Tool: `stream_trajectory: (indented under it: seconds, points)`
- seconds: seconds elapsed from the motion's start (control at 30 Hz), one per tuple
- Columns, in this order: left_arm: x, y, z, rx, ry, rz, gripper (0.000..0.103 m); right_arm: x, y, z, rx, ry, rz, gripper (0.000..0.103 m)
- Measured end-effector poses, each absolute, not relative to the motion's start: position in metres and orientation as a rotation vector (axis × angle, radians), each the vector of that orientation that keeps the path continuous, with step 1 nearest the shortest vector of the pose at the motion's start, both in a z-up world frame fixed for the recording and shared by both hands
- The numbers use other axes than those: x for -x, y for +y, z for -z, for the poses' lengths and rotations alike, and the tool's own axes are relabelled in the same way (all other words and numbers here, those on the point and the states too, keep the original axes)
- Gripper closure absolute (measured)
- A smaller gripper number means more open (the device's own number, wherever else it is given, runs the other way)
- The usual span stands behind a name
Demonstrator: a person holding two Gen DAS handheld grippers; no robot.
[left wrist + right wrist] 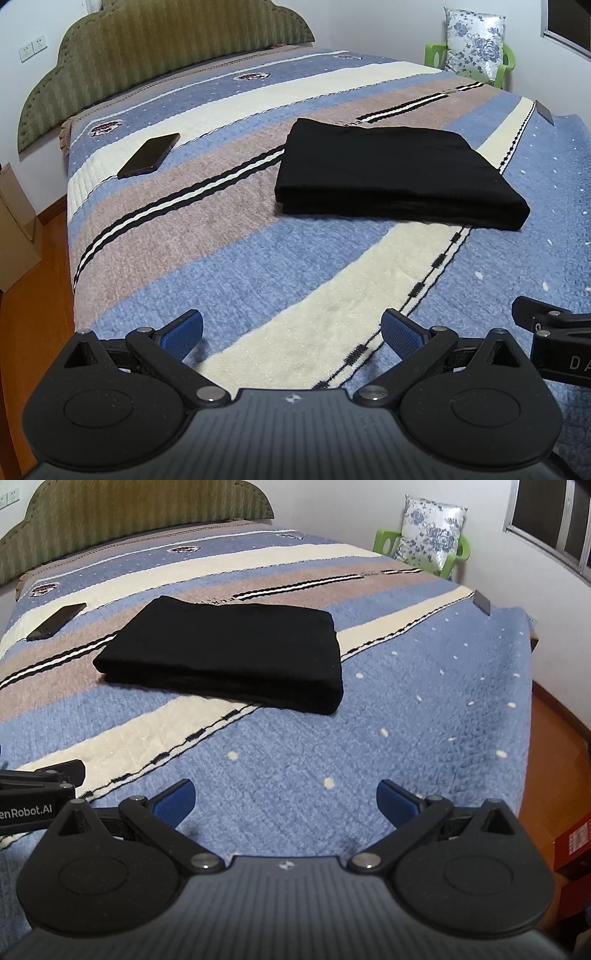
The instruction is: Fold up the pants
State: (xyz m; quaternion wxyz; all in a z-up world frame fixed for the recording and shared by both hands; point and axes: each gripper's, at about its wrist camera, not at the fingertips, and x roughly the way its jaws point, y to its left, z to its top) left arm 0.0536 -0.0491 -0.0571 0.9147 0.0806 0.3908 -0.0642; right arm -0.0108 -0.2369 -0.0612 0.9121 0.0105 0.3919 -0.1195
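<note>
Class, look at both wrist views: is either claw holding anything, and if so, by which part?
Nothing is held. The left claw and right claw are both open and apart from the folded black pants, which lie on the bed.

the pants (399, 173) are plain black. the blanket (258, 258) runs in blue, cream and mauve stripes with black-and-white lines and white dots. olive ribbed headboard (147, 48), black phone (149, 155), green chair (506, 62), blue-flowered white pillow (474, 40).

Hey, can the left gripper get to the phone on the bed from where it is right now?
Probably yes. The left gripper is open and empty, and only bare blanket lies between it and the phone; the folded pants sit off to the right.
</note>
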Motion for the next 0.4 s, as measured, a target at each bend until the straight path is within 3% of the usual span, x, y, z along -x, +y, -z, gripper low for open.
stream_trajectory:
  seconds: [0.4]
  points:
    - [-0.0575, -0.0498, 0.0643, -0.174, 0.832, 0.128, 0.000, 0.0103, -0.2398, 0.0617, -0.053, 0.810, 0.236, 0.000]
